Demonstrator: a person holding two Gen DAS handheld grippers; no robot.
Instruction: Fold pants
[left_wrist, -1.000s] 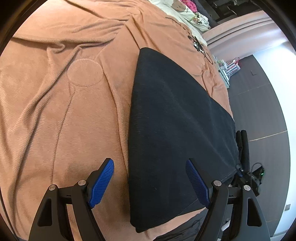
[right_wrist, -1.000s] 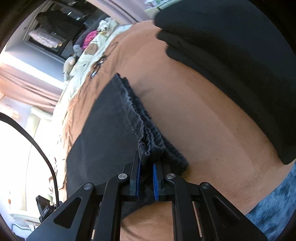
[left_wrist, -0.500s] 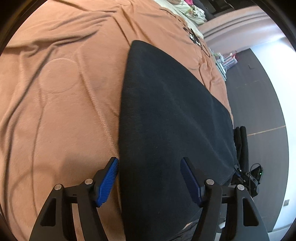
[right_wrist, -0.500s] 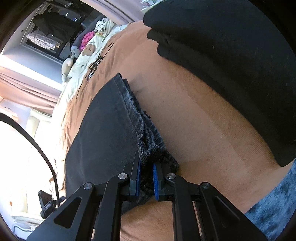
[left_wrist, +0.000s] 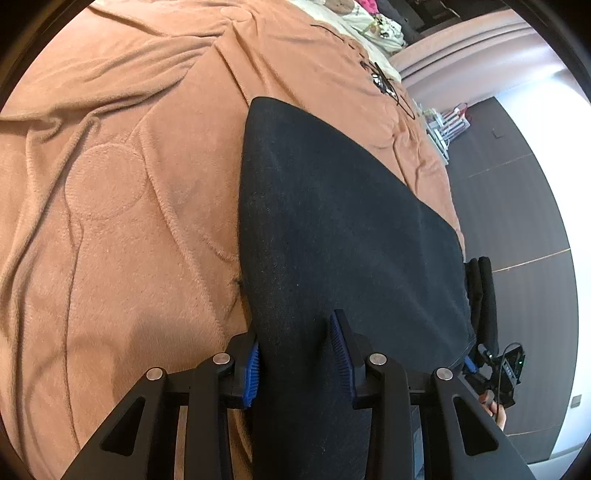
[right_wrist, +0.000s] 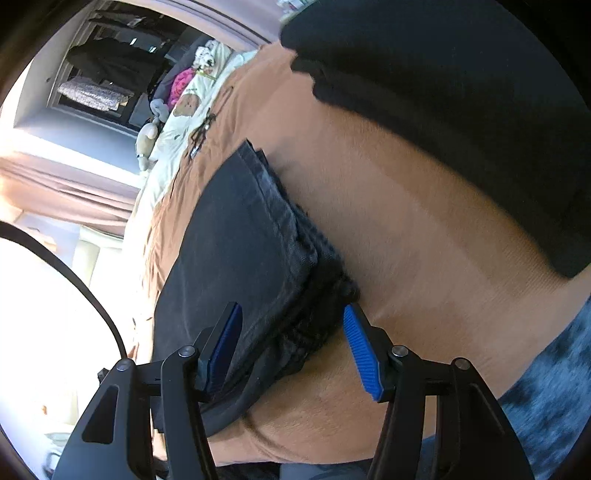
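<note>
Left gripper (left_wrist: 297, 356) has been closing on the soft, limp pants (left_wrist: 343, 221); right gripper (right_wrist: 291, 347) has just opened, releasing the thick bunched waistband. Grip layered edges.

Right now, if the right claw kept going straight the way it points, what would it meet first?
Most likely the dark pants: their bunched edge already lies between the open right claw fingers, on the brown blanket. Depth is uncertain.

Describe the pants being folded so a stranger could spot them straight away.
Find the big orange-brown blanket covering the bed. Near its edge lies a flat folded slab of dark fabric, the pants. Unlike the black pile beyond, they show a grey stitched hem.
</note>
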